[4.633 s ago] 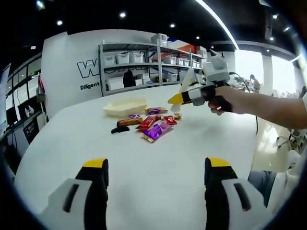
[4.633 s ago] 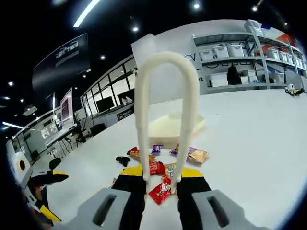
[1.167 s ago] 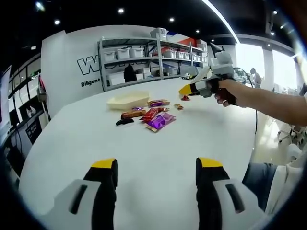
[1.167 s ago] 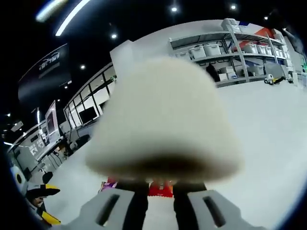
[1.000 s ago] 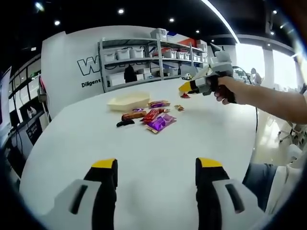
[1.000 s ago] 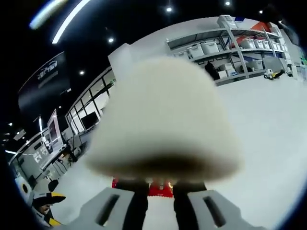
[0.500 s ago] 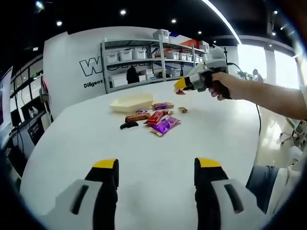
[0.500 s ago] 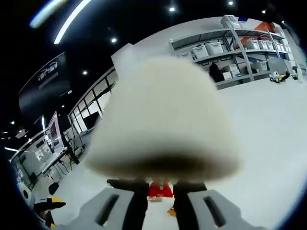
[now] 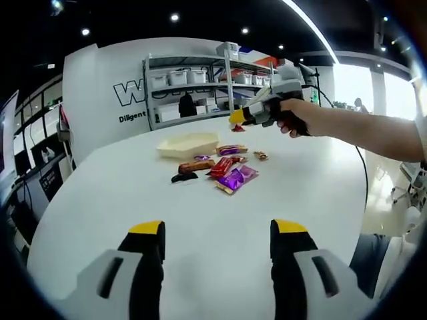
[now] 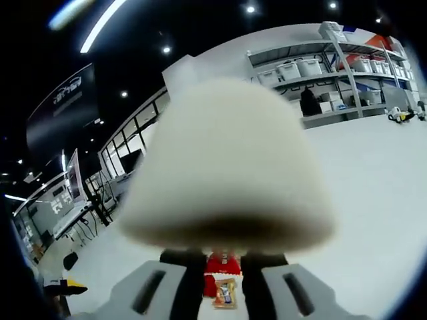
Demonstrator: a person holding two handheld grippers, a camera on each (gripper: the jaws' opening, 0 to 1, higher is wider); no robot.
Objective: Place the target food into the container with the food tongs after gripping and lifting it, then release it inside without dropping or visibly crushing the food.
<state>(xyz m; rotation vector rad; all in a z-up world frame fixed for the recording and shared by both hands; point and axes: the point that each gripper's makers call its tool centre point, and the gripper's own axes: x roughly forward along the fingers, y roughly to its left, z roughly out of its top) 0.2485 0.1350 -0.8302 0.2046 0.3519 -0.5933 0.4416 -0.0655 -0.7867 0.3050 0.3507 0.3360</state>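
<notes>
In the left gripper view, I am seeing my left hand-held gripper [image 9: 215, 233] hovering with its jaws spread wide over the white bench [image 9: 100, 200], gripping nothing. Across the bench, the right hand-held gripper [image 9: 238, 117] is riding in a hand [image 9: 288, 117], raised above the cream container [image 9: 187, 144] and the scattered snack packets [image 9: 237, 178]. A small red packet [image 9: 238, 128] is hanging at its tip.

In the right gripper view, the right hand-held gripper [image 10: 215, 261] is pinching the cream food tongs [image 10: 227, 177] between jaws drawn close together. The tongs are running straight away from the camera, their blurred bend filling the middle. The red packet [image 10: 222, 265] is sitting between the tong ends, above the bench, with an orange packet [image 10: 225, 293] lying below it.
</notes>
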